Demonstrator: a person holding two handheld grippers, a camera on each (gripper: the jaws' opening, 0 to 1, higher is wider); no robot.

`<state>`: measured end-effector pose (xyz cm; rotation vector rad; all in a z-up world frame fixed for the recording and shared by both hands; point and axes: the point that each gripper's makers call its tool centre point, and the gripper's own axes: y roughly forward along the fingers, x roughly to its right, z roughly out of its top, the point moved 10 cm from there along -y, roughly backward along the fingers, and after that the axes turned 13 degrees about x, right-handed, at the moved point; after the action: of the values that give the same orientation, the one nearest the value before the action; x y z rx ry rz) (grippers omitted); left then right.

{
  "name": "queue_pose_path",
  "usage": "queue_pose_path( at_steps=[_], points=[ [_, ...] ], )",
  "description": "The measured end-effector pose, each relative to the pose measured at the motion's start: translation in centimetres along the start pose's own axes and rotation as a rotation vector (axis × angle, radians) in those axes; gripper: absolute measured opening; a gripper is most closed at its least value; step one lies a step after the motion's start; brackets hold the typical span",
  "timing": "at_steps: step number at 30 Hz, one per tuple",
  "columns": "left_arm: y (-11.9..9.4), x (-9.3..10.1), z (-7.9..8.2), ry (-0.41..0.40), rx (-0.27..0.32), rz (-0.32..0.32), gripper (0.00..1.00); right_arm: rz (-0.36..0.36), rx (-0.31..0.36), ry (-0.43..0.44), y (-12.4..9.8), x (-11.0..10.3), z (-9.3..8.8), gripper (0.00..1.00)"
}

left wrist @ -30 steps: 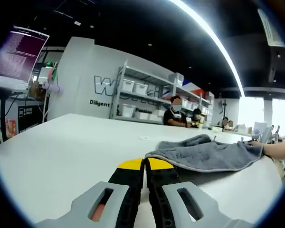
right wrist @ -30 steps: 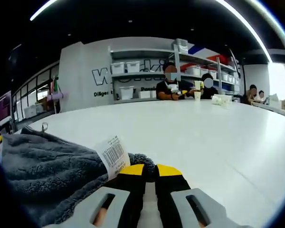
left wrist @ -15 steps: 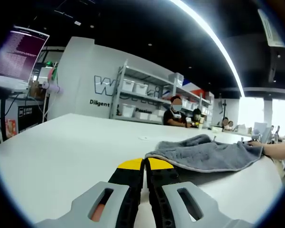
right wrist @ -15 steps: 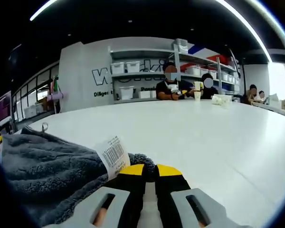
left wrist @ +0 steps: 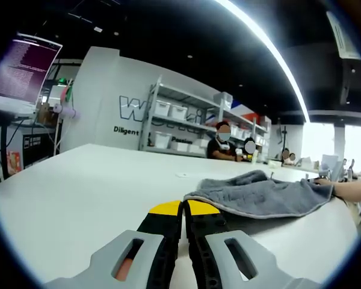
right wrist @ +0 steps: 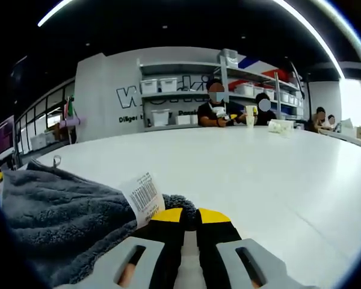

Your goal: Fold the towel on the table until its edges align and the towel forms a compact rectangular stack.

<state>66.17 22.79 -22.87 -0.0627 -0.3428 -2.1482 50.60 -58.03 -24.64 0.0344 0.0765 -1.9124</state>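
Nothing shifted on the worktop (left wrist: 78,192) since a second ago: both views unchanged, grey towel (left wrist: 259,194) lying as before, both tools parked low.

Left tool (left wrist: 183,211): yellow-tipped jaws pressed together with only a hairline between them, resting at the towel's near left corner; cannot tell whether any cloth is pinched. From here, towel spreads ahead and off to the right, long axis running rightward toward a hand (left wrist: 352,189) at its far end.

Right tool (right wrist: 190,218): jaws likewise closed, tips right at the towel (right wrist: 60,217) edge beside a white barcode tag (right wrist: 143,197); grip on fabric not confirmable. Towel lies to the left of this tool, heaped and rumpled rather than flat.

Judged: towel stretched between the two tools, one at each end of the near edge, so neither is clearly nearer. Probably a lift and carry of that edge away across the short axis, fold not yet begun.
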Motion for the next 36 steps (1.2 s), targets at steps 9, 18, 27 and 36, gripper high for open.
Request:
queue_pose_path(
  at_steps=[9,18,27,36],
  points=[
    [0.02,0.02,-0.02,0.0,0.0,0.0,0.02,0.0,0.0,0.0,0.04,0.13,0.01,0.04],
    [-0.02,0.21,-0.01,0.0,0.0,0.0,0.02,0.001,0.002,-0.005,-0.06,0.07,0.0,0.05],
    [-0.05,0.21,-0.02,-0.002,-0.001,0.0,0.02,-0.004,0.003,-0.011,0.12,0.31,0.03,0.06],
    [-0.05,0.09,-0.03,-0.004,-0.003,0.0,0.02,-0.004,0.003,-0.017,-0.06,0.04,-0.02,0.08]
  ],
)
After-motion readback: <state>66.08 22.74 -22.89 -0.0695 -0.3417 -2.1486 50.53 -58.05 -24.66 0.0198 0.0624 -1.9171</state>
